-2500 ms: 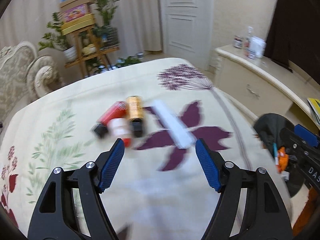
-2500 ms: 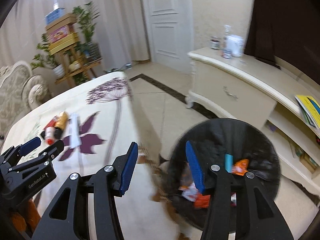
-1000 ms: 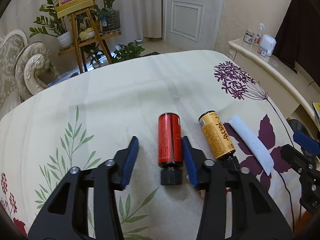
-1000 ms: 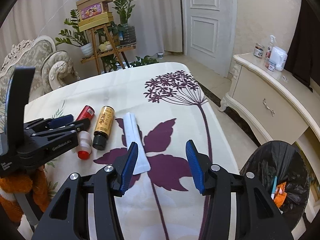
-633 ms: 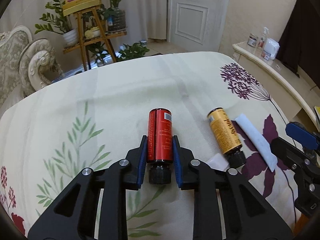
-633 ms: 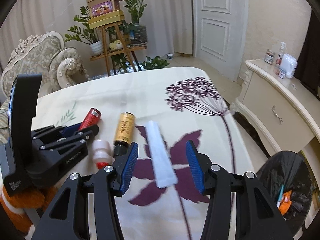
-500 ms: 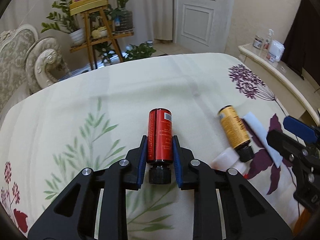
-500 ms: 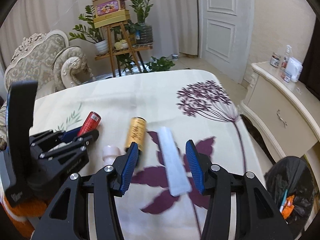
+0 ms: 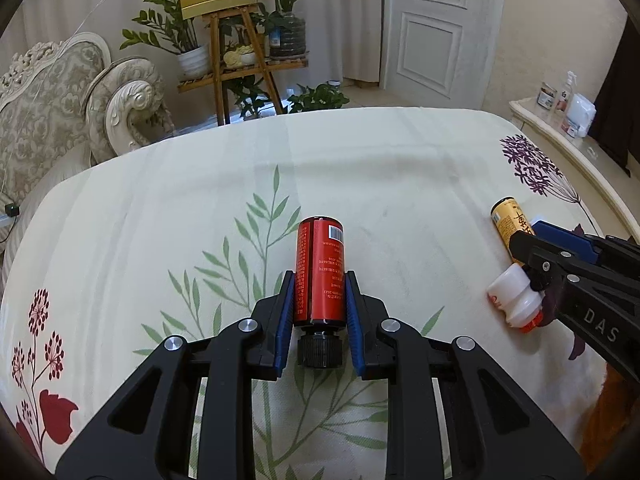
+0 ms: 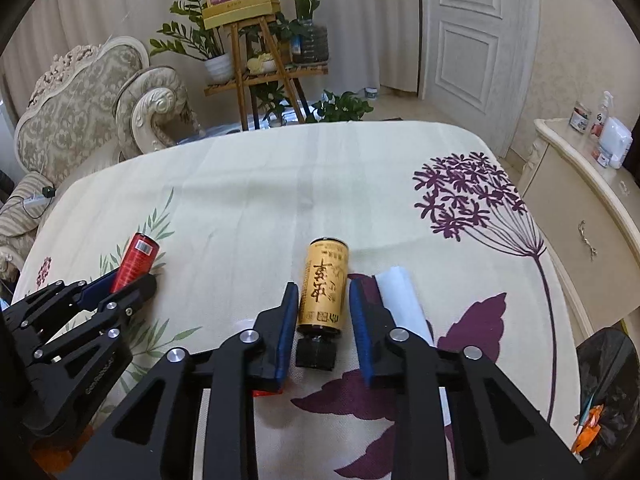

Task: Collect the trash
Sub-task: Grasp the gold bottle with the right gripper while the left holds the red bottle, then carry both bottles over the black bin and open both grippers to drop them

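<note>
A red bottle (image 9: 320, 276) with a black cap and a barcode is being held on its side over the left part of the bedspread (image 9: 360, 168), base toward the far edge. A golden-yellow bottle (image 10: 325, 288) with dark script and a black cap is lying parallel near the middle. A small white bottle (image 9: 514, 298) with a red end is lying between them. A white flat packet (image 10: 402, 300) is lying just right of the golden one, toward the right edge.

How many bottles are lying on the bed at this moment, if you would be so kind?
3. The red bottle sits between the left gripper pads; the yellow bottle between the closing right gripper jaws; the small white bottle lies beside it. Others may be hidden.
</note>
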Tool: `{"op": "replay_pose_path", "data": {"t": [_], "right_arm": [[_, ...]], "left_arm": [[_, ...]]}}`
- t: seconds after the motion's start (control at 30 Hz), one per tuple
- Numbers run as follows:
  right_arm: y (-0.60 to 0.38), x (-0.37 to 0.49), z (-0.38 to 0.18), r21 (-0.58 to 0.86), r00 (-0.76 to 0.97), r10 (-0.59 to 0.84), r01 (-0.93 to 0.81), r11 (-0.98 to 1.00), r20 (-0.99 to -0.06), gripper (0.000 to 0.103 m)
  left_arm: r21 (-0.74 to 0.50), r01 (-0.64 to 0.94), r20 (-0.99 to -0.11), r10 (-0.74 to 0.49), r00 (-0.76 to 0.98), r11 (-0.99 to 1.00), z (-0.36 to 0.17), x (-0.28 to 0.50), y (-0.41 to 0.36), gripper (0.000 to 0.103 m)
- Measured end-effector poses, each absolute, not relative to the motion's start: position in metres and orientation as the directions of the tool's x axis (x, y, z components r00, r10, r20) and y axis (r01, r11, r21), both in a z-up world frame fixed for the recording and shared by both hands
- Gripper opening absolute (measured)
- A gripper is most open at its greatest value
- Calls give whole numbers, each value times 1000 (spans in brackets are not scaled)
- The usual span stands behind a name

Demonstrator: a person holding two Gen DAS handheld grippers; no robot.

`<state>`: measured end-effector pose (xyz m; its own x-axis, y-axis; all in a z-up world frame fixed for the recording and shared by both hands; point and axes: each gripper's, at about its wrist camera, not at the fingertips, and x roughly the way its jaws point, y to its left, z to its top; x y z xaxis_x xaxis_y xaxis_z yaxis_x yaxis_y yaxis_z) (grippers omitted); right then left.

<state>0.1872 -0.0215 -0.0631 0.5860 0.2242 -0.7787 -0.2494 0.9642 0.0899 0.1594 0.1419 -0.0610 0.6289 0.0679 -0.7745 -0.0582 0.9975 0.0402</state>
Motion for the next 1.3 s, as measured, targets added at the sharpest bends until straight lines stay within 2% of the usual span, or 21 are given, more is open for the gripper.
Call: {"op": "replay_pose_path", "data": {"t": [0.63,1.3], "right_arm": [[-58,142,-42,94,647,207,-205,974,-734,25],[-184,55,-35,75,700,37,24,997,-713,25]], "left_arm": [[29,-61,-755,62,653,998,-50,131,123,23],[3,127,-721,-86,688,992,-30,75,2,23]]}}
